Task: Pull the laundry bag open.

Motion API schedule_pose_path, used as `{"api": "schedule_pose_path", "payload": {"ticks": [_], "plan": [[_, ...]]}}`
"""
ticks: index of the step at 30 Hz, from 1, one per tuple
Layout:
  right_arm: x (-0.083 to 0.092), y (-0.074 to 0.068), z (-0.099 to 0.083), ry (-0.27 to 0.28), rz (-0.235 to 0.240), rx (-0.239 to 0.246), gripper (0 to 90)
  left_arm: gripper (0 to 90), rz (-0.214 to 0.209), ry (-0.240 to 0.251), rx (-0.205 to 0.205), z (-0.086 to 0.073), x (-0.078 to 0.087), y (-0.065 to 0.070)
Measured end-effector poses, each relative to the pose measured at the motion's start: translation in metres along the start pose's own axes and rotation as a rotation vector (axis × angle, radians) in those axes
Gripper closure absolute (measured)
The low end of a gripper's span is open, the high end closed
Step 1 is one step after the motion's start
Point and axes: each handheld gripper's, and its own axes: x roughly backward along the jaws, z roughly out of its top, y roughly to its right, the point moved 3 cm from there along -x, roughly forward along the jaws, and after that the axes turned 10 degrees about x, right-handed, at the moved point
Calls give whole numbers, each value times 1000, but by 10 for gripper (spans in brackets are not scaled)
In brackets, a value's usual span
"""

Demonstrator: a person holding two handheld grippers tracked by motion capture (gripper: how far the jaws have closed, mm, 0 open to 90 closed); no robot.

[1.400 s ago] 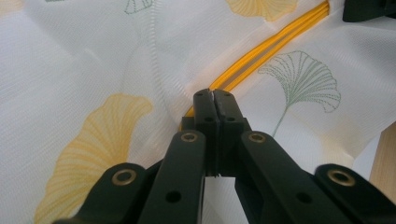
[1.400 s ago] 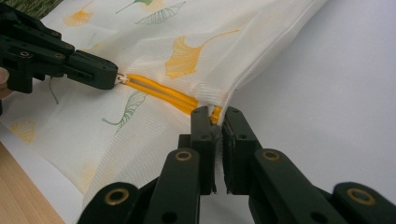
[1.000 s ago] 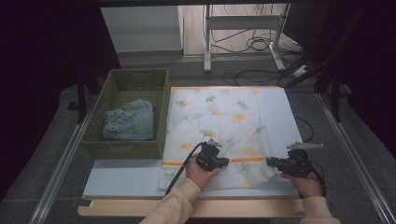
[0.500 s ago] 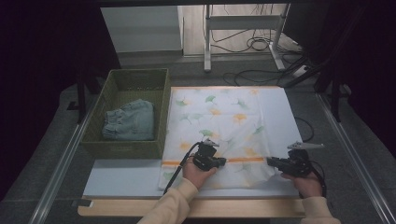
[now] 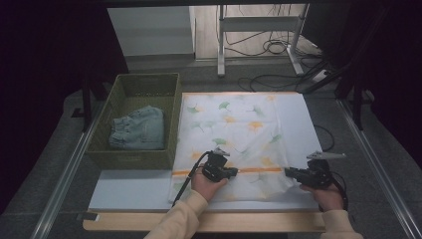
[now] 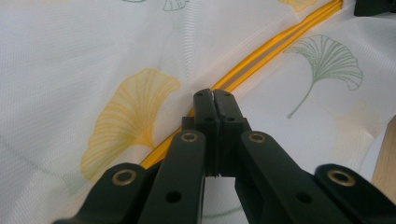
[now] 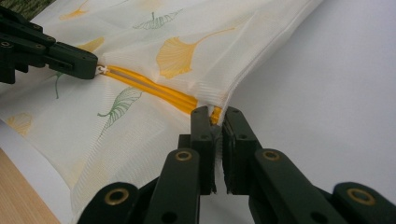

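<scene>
Right gripper view shows the right gripper [image 7: 215, 116] pinching the end of the orange zipper [image 7: 149, 86] at the pillowcase [image 5: 239, 134] edge on the table while the left gripper [image 7: 95, 70], pressed together on the slider, should pull steadily along the taut track.

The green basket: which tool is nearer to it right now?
Left. The left tool sits on the cloth bag's orange zipper, just right of the green basket. The right tool grips the zipper's far end, farther right.
</scene>
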Motion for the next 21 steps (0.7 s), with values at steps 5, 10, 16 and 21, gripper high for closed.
{"api": "schedule_pose_path", "payload": {"ticks": [5,10,16,21], "plan": [[0,0,0,-1,-1,1,838,900,4,-3,-4,-1,3,-3],[0,0,0,-2,-1,1,838,900,4,1,8,-3,5,-7],[0,0,0,-1,-3,1,838,900,13,4,5,-5,8,-9],[0,0,0,-2,-3,2,838,900,16,7,10,-6,11,-12]]}}
